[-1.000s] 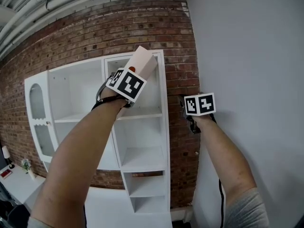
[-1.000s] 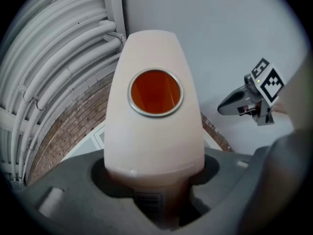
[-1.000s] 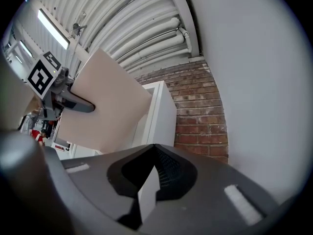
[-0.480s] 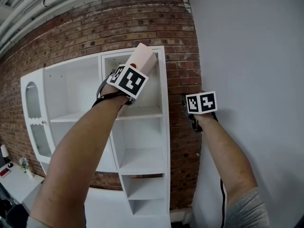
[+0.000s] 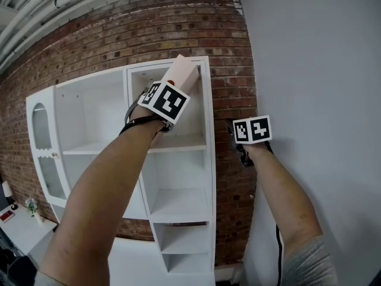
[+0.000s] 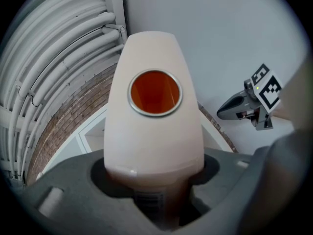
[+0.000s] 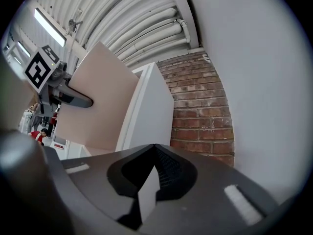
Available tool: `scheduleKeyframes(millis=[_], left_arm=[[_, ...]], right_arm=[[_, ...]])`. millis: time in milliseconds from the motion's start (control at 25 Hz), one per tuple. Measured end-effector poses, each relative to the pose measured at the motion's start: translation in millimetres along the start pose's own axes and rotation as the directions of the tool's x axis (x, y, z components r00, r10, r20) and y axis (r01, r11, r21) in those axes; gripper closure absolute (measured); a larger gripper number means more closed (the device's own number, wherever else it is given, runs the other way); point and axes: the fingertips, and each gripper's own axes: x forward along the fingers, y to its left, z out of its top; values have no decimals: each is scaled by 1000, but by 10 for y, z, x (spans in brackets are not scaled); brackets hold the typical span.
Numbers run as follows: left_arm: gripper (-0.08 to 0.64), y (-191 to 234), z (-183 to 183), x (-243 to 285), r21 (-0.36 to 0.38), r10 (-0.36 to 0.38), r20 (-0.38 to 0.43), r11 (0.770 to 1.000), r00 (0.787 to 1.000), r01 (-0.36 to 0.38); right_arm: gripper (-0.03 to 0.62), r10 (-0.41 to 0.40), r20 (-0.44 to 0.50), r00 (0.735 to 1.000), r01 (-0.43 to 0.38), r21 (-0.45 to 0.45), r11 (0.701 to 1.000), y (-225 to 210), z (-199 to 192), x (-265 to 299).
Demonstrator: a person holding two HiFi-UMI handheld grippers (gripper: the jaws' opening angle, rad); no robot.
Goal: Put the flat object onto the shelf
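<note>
the left gripper (image 6: 154, 177) has its jaws pinched on the near end of the flat pale pink box with a round orange window rimmed in metal (image 6: 154, 126), so the task's thing is up in the air. in the head view it hangs in front of the top compartment of the tall white shelf unit (image 5: 206, 159), which stands against the red brick wall (image 5: 119, 40). it rests on no board yet.

the right gripper (image 7: 152, 153) carries nothing. its jaws are pressed together at the tips, and it hangs off to the side near the plain grey wall (image 5: 315, 70).

the box looks stiff and light, probably card or thin plastic, since one pinch at one end carries it with no sag to be seen. its faces look smooth, so it could slide or swing in the jaws if knocked against the shelf frame. most of its length juts past the jaws, so a nudge at the far end would lever it hard. a hold across its thin side near one end looks right, as that leaves the far end free to go in first.
</note>
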Motion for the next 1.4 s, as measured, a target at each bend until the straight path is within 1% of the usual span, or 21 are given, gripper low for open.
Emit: scheduleKeyframes(millis=[440, 880, 1080, 1280, 1400], left_arm=[[278, 5, -15, 228, -6, 1, -2, 1000, 1000, -1], [278, -3, -53, 619, 1, 16, -16, 1000, 1000, -16], [278, -6, -92, 870, 8, 25, -25, 1000, 999, -25], [278, -36, -128, 1142, 45, 47, -50, 998, 998, -45], [278, -32, -157, 1278, 44, 47, -59, 998, 997, -45]], right_arm=[[583, 17, -7, 1000, -17, -5, 1000, -40, 11, 174], [583, 24, -8, 1000, -24, -15, 1000, -202, 22, 372], [583, 26, -11, 1000, -26, -18, 1000, -298, -21, 512], [583, 17, -23, 1000, -18, -16, 1000, -428, -112, 601], [583, 12, -34, 999, -13, -11, 1000, -507, -206, 638]])
